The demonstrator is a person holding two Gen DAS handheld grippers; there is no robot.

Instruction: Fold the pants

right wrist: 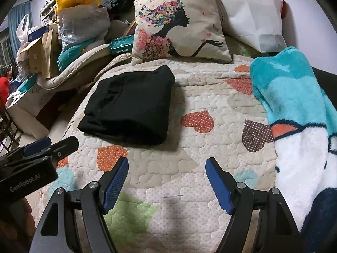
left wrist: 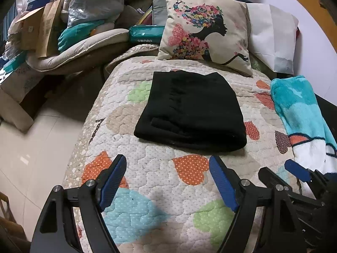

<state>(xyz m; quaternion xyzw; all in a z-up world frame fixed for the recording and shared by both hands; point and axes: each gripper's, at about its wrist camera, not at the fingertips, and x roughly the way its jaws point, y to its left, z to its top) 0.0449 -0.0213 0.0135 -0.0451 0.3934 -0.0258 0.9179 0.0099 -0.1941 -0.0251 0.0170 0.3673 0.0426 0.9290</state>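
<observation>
The black pants (left wrist: 191,109) lie folded into a compact rectangle on the quilted bed cover (left wrist: 160,181); they also show in the right wrist view (right wrist: 130,103), left of centre. My left gripper (left wrist: 168,179) is open and empty, held above the quilt short of the pants' near edge. My right gripper (right wrist: 167,179) is open and empty over the quilt, to the right of the pants and nearer than them. The right gripper also shows at the right edge of the left wrist view (left wrist: 294,172), and the left gripper's body at the left of the right wrist view (right wrist: 31,164).
A cushion with a flower-woman print (left wrist: 204,29) leans at the bed's head beyond the pants. A teal and white fleece blanket (right wrist: 299,113) lies along the bed's right side. A white bag (left wrist: 273,35) stands behind. Piled bedding, boxes and bags (left wrist: 69,31) crowd the left. Tiled floor (left wrist: 31,151) lies left of the bed.
</observation>
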